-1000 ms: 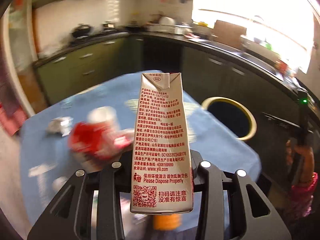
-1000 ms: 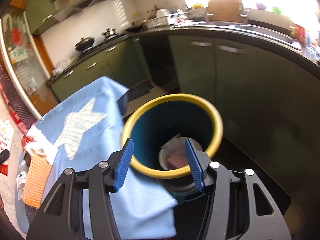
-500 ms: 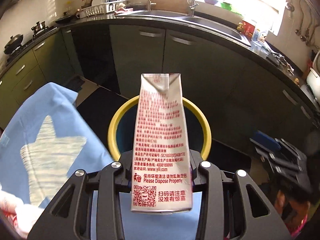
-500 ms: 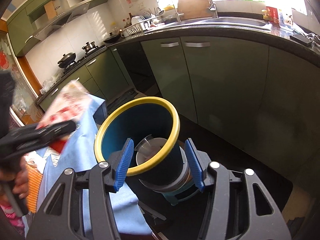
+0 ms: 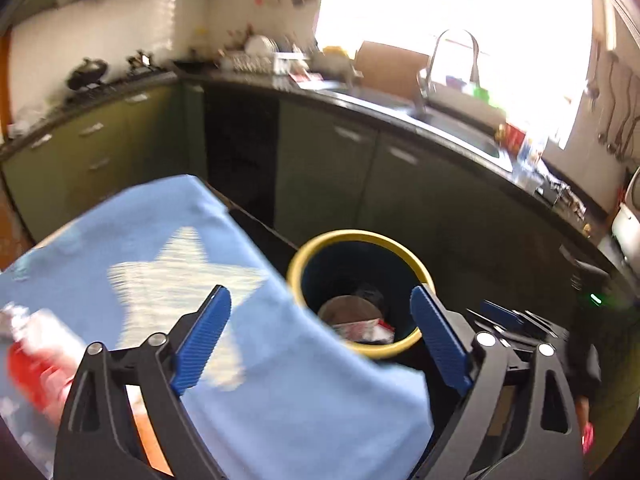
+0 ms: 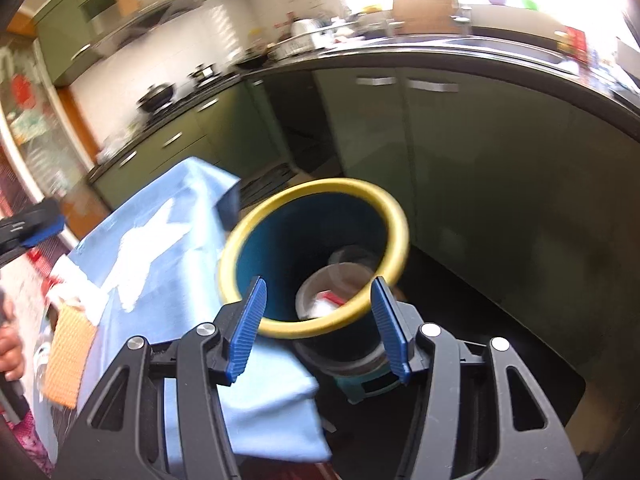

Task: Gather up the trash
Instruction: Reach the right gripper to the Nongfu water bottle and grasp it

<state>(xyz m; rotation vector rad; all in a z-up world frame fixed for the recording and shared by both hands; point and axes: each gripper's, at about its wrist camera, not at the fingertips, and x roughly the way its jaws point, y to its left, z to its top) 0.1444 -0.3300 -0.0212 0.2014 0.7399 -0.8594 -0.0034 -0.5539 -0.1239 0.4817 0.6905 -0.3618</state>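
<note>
Both grippers angled down toward bin, left gripper fingers opening, empty

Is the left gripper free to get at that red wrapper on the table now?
Probably yes: the left gripper is opening with nothing between its fingers, and the red wrapper lies uncovered on the blue tablecloth beside it.

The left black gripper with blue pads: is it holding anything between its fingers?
No. The left gripper has its jaws opening with nothing between them; only the yellow-rimmed bin shows beyond.
</note>
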